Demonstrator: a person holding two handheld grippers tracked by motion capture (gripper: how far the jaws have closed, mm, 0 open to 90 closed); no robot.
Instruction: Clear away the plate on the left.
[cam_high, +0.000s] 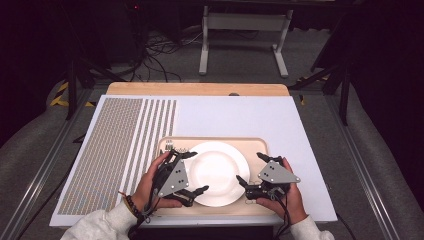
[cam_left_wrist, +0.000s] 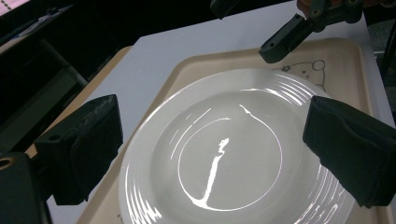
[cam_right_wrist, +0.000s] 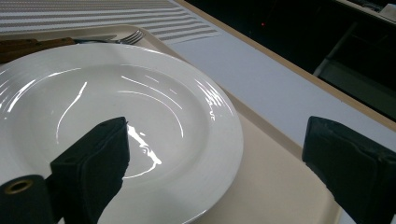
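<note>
A white plate (cam_high: 216, 172) lies empty on a beige tray (cam_high: 220, 142). My left gripper (cam_high: 195, 173) sits at the plate's left rim, held by a hand, jaws wide apart. In the left gripper view its two black pads (cam_left_wrist: 86, 147) frame the plate (cam_left_wrist: 224, 154) with nothing pressed between them. My right gripper (cam_high: 252, 170) is open at the plate's right rim. In the right gripper view one pad (cam_right_wrist: 95, 168) hovers over the plate (cam_right_wrist: 116, 98), the other over the tray (cam_right_wrist: 280, 186). The right gripper's jaw (cam_left_wrist: 292, 35) also shows beyond the plate in the left gripper view.
A fork (cam_right_wrist: 127, 37) with a wooden handle lies on the tray at the plate's left side. A striped mat (cam_high: 120, 140) covers the left of the white board (cam_high: 240, 115). A bear drawing (cam_left_wrist: 317, 67) marks the tray. Dark floor and a stand lie beyond.
</note>
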